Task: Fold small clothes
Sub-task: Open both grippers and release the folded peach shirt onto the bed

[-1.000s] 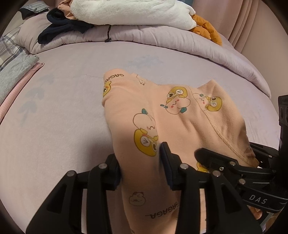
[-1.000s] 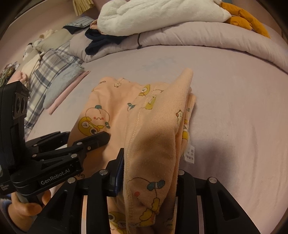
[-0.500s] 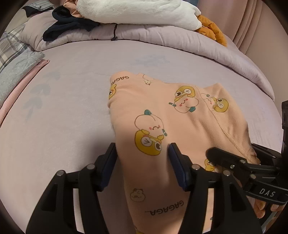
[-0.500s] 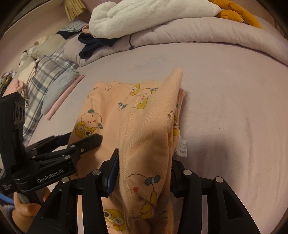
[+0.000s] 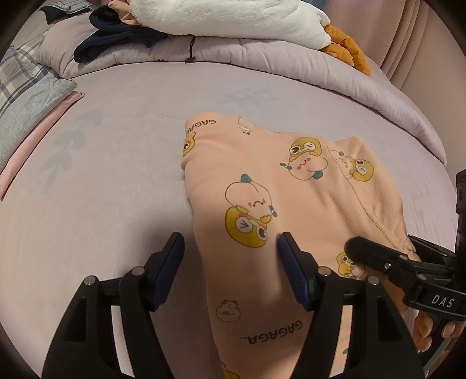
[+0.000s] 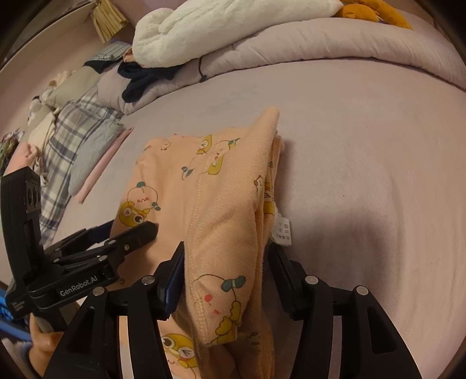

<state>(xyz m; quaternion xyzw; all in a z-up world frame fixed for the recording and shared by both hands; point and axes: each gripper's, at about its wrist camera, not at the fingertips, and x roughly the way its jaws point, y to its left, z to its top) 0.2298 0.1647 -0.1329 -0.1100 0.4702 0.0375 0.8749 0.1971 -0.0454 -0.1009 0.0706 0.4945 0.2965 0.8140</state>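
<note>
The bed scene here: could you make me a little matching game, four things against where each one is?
Things:
1. peach garment
2. white fluffy blanket
3. care label
4. plaid cloth

Places:
A. on top of the rolled lilac duvet at the far end
B. at the left edge of the bed, beside a folded grey and pink pile
C. in the middle of the lilac sheet, between the two tools
D. hanging from the garment's right edge

Pairs: 1-C, 2-A, 3-D, 4-B
</note>
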